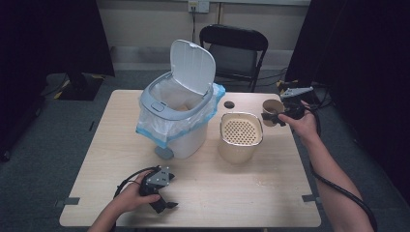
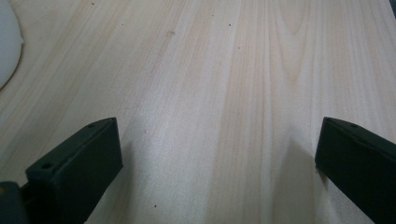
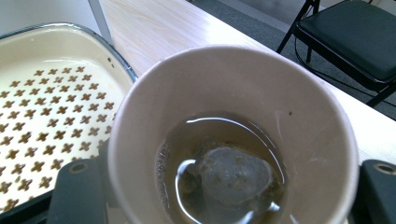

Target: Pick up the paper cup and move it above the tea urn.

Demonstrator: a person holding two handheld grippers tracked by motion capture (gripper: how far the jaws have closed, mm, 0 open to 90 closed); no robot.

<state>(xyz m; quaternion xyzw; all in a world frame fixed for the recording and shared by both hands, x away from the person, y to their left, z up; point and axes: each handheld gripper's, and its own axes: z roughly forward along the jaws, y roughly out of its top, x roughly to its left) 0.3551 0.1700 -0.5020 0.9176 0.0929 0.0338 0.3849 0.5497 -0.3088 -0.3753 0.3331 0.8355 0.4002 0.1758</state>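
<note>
A brown paper cup [image 1: 271, 107] hangs above the table's right rear, just right of a beige pot with a perforated strainer insert [image 1: 241, 130]. My right gripper [image 1: 272, 117] is shut on the cup. In the right gripper view the cup [image 3: 299, 121] holds pale liquid and a soaked tea bag [image 3: 233, 175], with a black jaw pressed on either side and the strainer [image 3: 51, 107] below at the left. My left gripper [image 1: 164, 207] rests near the table's front edge, open, with bare wood between its jaws [image 2: 217, 135].
A grey pedal bin [image 1: 179, 113] with its lid up and a blue-edged liner stands at the table's rear middle. A small dark disc [image 1: 229, 104] lies behind the pot. A black folding chair [image 1: 234, 48] stands beyond the table. A white curved edge [image 2: 7, 46] shows beside the left gripper.
</note>
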